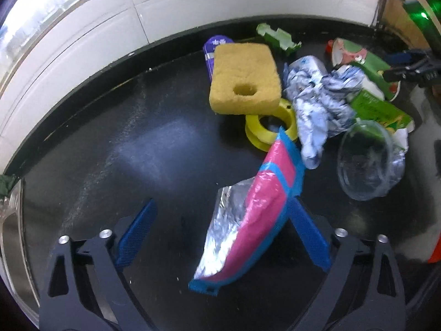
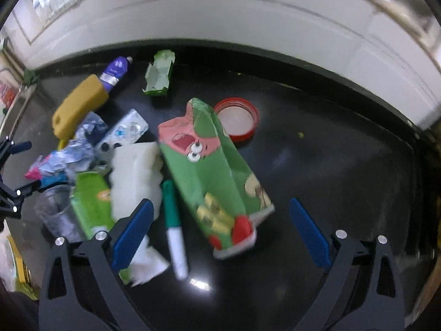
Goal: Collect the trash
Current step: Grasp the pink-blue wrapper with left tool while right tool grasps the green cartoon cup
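My left gripper (image 1: 222, 209) is open over the black counter (image 1: 124, 143). A pink, blue and silver foil wrapper (image 1: 248, 220) lies between its fingers, against the right finger (image 1: 308, 237). Beyond lie a yellow sponge (image 1: 244, 77), a yellow tape ring (image 1: 270, 127), crumpled blue-white plastic (image 1: 317, 99), a clear cup (image 1: 363, 160) and green cartons (image 1: 377, 110). My right gripper (image 2: 220, 209) is open around a green and pink carton (image 2: 212, 171) and a green marker (image 2: 173, 226). A white foam piece (image 2: 135, 176) sits by its left finger (image 2: 132, 234).
A red lid (image 2: 237, 118), an open green box (image 2: 160, 74), a purple bottle (image 2: 114, 73) and a blister pack (image 2: 126, 132) lie toward the white tiled wall (image 2: 220, 19). A steel sink edge (image 1: 11, 220) is at the far left. The other gripper shows at the right (image 1: 413, 66).
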`<action>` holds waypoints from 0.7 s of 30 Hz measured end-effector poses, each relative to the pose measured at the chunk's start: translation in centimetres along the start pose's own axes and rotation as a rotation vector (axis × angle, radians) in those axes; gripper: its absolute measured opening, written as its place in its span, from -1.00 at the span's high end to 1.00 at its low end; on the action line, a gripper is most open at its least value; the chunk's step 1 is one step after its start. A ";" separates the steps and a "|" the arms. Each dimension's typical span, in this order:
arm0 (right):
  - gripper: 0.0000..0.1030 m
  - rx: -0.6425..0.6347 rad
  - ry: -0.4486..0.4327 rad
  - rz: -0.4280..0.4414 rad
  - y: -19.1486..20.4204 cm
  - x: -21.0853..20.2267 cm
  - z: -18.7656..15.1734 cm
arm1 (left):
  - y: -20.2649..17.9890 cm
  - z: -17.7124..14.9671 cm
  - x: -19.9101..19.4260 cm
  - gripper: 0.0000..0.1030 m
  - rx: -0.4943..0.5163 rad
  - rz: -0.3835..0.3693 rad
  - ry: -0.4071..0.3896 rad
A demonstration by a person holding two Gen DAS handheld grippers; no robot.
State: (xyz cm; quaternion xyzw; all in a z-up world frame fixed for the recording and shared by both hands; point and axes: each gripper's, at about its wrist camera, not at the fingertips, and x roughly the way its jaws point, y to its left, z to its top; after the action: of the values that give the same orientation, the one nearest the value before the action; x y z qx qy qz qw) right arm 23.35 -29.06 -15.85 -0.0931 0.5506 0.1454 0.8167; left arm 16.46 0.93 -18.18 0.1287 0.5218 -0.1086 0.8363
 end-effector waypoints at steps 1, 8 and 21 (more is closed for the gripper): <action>-0.77 -0.019 0.011 0.000 0.0 0.7 0.3 | -0.1 0.0 0.5 -0.66 0.006 -0.012 0.007; -0.01 -0.125 0.033 0.010 0.6 2.1 0.7 | -0.4 0.2 1.3 0.43 -0.011 -0.066 0.023; 0.14 0.038 -0.089 -0.016 2.5 -7.6 -3.0 | 0.1 -2.1 -6.9 0.92 -0.131 -0.088 -0.051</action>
State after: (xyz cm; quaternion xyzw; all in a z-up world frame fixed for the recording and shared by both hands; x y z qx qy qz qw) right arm 17.23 -28.70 -9.90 -0.0753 0.5158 0.1322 0.8431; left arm 11.79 2.06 -12.85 0.0477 0.5117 -0.1140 0.8502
